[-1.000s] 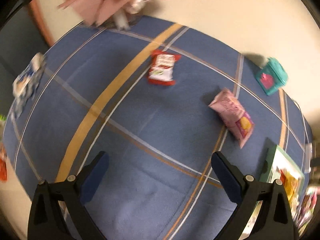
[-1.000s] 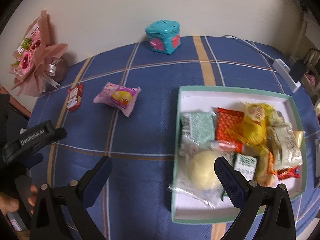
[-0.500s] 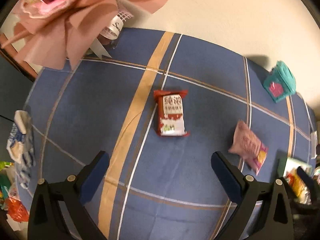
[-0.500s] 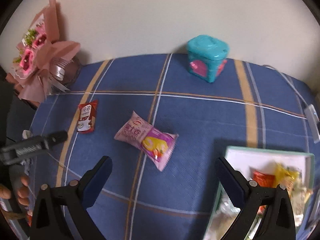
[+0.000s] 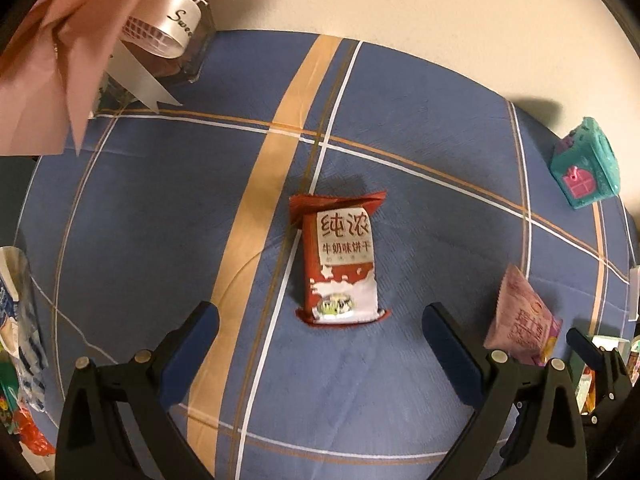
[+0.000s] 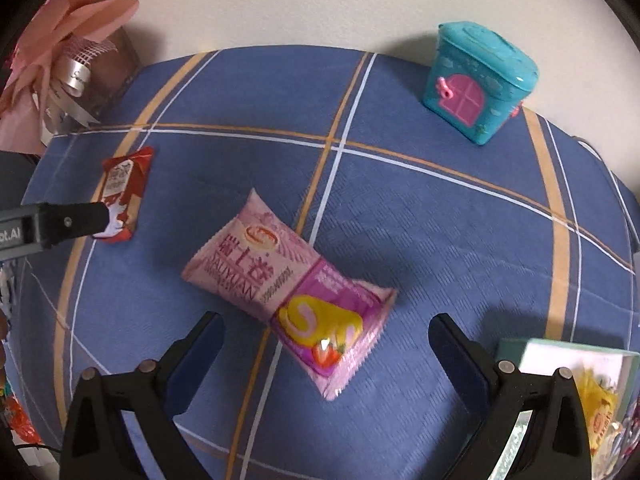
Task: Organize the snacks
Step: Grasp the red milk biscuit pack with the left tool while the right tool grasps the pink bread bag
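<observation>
A red and white biscuit packet (image 5: 340, 258) lies flat on the blue plaid tablecloth, just ahead of my open left gripper (image 5: 320, 324), centred between its fingers. Beyond my open right gripper (image 6: 326, 328) lies a pink and purple cake packet (image 6: 288, 288), its near end reaching between the fingertips. That pink packet (image 5: 520, 320) also shows at the right of the left wrist view. The red packet (image 6: 122, 190) and the left gripper's finger (image 6: 68, 220) appear at the left of the right wrist view. A teal tray (image 6: 560, 354) with snacks sits at the lower right.
A teal toy house box (image 6: 478, 80) stands at the back right near the wall. A pink wrapped bouquet (image 5: 80, 40) stands at the back left corner. Loose packets (image 5: 20, 320) lie past the table's left edge. A white power strip (image 5: 634, 292) shows at the far right edge.
Both grippers have moved forward and lower toward their packets: the red packet now sits close before the left fingers, the pink one close before the right. Most of the tray has left the right view.
</observation>
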